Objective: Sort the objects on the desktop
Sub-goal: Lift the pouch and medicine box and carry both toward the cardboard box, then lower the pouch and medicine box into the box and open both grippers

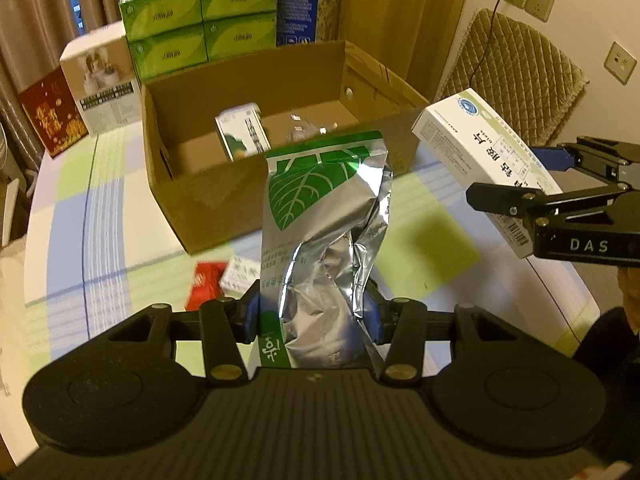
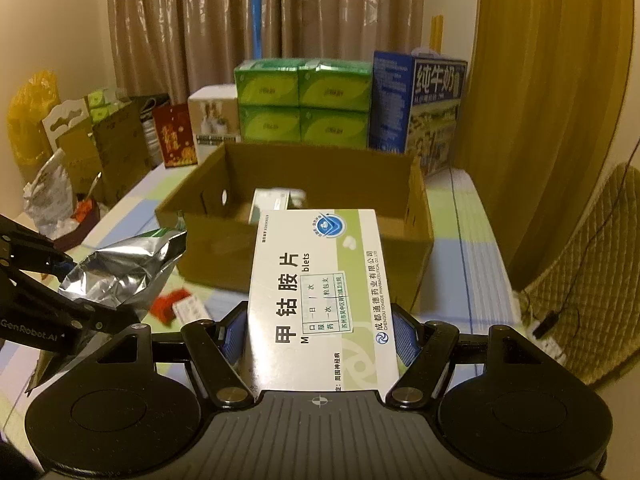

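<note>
We see a counter (image 1: 100, 216) under a checked cloth of blue, green and white, with an open cardboard box (image 1: 224, 196) standing on it ahead of both tongs. Behind the cardboard box stand four green tissue packs (image 2: 304, 104) stacked two on two, a blue milk carton (image 2: 420, 104) to their right, and a white box (image 1: 100, 84) and a red packet (image 1: 52, 116) to their left. Inside the cardboard box we make out a small green-and-white carton (image 1: 242, 132) leaning near the left side, and some small clear wrapped bits (image 1: 308, 126) on its floor, too blurred for us to name.

The left tongs (image 1: 312, 314) are clamped on a crumpled silver foil pouch with a green leaf print (image 1: 324, 216), held upright off the counter, just in front of the near wall of the cardboard box. The right tongs (image 2: 320, 334) are clamped on a white medicine box with green trim (image 2: 320, 284), gripped at its lower end and lifted clear of the counter, its far end reaching toward the near wall of the cardboard box. In the left wrist view that medicine box hangs tilted to the right of the foil pouch, apart from it.

On the counter below and left of the pouch lie a small red packet (image 1: 206, 284) and, touching it, a small white blister pack (image 1: 240, 274).
</note>
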{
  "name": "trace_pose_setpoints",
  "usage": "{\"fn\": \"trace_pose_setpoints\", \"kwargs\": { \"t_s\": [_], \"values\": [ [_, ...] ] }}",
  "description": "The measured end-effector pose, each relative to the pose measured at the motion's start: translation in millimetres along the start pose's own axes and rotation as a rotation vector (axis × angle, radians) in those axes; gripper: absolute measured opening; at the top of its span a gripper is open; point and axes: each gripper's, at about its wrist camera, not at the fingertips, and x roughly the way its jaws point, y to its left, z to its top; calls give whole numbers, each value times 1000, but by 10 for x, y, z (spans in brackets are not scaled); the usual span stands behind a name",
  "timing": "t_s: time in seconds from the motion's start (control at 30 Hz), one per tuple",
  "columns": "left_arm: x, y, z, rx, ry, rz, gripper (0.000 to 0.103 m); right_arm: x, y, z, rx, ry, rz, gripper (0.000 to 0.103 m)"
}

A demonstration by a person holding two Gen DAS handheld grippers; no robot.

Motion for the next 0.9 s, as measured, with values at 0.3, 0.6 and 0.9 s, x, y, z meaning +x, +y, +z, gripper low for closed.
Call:
{"fn": "trace_pose_setpoints", "kwargs": {
  "t_s": [0.3,0.6,0.9],
  "values": [
    [74,197,549,21,-10,18,44,252,-123,458,-25,-22,-8,68],
    [286,392,992,27,-7,24,44,623,-264,796,-25,-6,-1,68],
    [575,625,1277,-2,-5,46,44,952,-379,994,-3,14,7,68]
  ]
}}
